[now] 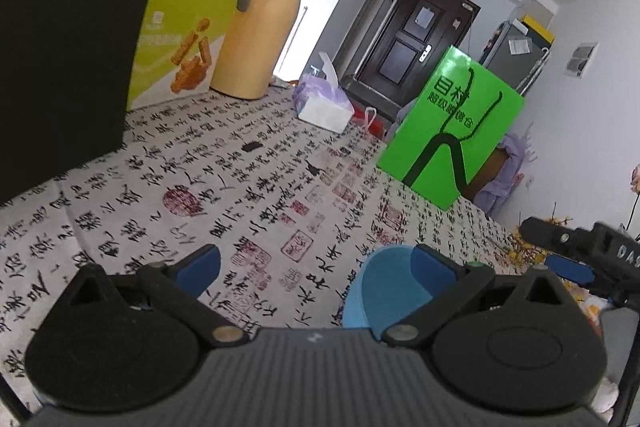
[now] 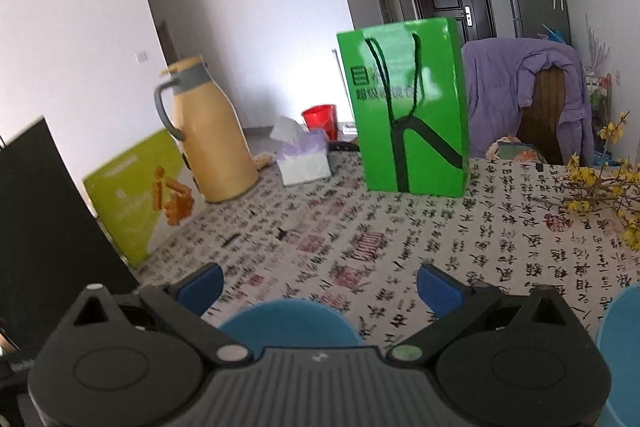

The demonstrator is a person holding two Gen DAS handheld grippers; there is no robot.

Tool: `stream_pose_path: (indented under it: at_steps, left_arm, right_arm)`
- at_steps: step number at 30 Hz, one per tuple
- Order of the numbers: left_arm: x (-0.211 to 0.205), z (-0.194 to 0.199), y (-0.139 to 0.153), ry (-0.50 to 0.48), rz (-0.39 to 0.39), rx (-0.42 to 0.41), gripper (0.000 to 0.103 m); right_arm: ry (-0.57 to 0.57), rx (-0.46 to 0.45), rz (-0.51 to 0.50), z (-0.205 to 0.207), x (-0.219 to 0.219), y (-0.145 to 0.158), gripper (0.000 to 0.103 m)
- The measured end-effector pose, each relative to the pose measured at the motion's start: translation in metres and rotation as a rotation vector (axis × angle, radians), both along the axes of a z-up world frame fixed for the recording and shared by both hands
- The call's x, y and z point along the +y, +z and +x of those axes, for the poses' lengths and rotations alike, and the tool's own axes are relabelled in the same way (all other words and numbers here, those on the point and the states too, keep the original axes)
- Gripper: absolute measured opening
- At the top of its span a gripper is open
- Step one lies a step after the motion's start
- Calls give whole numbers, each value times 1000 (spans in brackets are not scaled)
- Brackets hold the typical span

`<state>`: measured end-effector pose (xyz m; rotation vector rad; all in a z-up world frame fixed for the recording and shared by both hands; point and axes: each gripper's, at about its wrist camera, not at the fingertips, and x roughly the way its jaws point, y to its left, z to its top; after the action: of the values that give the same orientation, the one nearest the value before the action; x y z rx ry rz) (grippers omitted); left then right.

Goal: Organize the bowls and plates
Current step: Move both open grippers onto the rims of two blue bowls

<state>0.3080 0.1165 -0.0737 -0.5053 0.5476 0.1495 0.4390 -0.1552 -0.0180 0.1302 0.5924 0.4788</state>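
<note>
Left gripper [image 1: 316, 263] gaping, empty, bowl [image 1: 384, 291] sitting near right finger, possibly touching. Right gripper [image 2: 320, 285] gaping, hovering over blue dish [image 2: 288, 323].

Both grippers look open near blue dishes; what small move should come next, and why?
Probably ease the left gripper sideways over the blue bowl's rim. Its jaws are open and empty, one finger already overlaps the bowl, and the right gripper is also open, holding nothing.

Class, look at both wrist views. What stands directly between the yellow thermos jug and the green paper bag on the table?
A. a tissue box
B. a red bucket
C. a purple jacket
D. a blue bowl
A: the tissue box sits on the tablecloth between the jug and the green bag.
</note>
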Motion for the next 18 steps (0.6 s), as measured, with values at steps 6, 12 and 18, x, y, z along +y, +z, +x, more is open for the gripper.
stream_pose_path:
  at_steps: [6, 12, 18]
  left_arm:
    - [-14, 17, -12, -12, -6, 37, 103]
    - [-24, 27, -30, 0, -11, 81, 103]
    - [-25, 34, -46, 14, -18, 113, 103]
  right_arm:
    - [18, 37, -56, 11, 2, -20, 103]
    - [29, 61, -96, 19, 5, -35, 96]
    - [45, 77, -163, 26, 13, -51, 79]
